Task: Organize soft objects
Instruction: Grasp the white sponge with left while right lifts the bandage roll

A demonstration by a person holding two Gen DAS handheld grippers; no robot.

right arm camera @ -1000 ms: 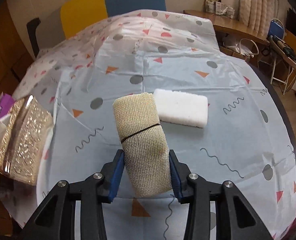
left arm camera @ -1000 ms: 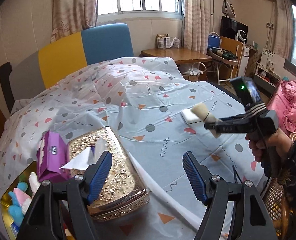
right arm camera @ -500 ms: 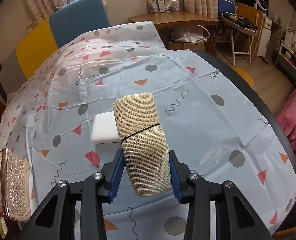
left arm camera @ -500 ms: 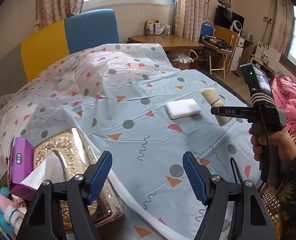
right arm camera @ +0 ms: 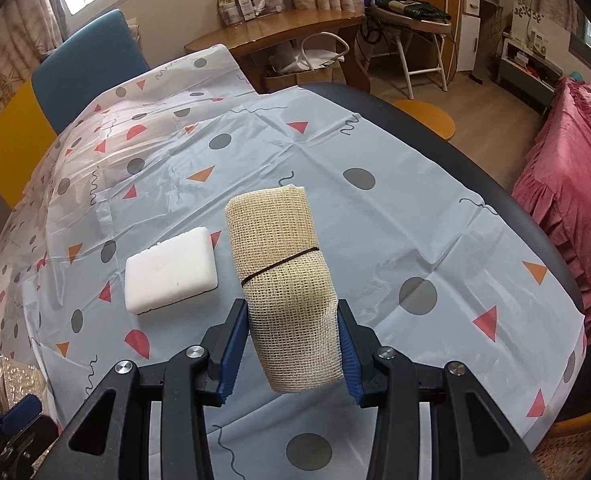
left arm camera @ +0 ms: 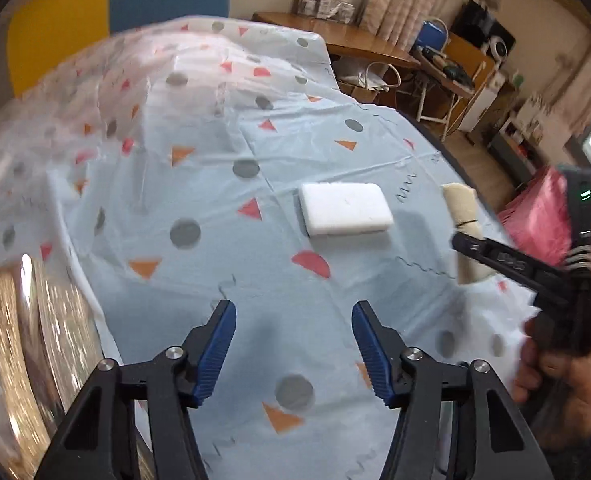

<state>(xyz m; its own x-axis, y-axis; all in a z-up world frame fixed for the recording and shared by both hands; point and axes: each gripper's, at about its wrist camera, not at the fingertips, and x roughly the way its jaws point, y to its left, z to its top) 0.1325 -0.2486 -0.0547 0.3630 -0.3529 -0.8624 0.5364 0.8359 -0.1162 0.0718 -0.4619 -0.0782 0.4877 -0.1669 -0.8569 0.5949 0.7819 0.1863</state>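
Note:
My right gripper (right arm camera: 293, 350) is shut on a rolled beige mesh cloth (right arm camera: 285, 276) tied with a dark band, held above the table. The roll also shows in the left wrist view (left arm camera: 464, 224), at the right. A white sponge block (right arm camera: 171, 270) lies flat on the patterned tablecloth to the left of the roll; in the left wrist view the sponge (left arm camera: 345, 209) is ahead of my left gripper (left arm camera: 293, 346). The left gripper is open and empty, low over the cloth.
A gold embossed tissue box (left arm camera: 27, 340) sits at the left table edge. The tablecloth (right arm camera: 375, 216) covers a dark round table; its edge (right arm camera: 475, 168) curves at the right. A pink bed (right arm camera: 575, 184), chairs and a wooden desk stand beyond.
My left gripper has swung right and forward, away from the gold box, towards the sponge. My right gripper has moved right with the roll still held, so the sponge now lies to its left.

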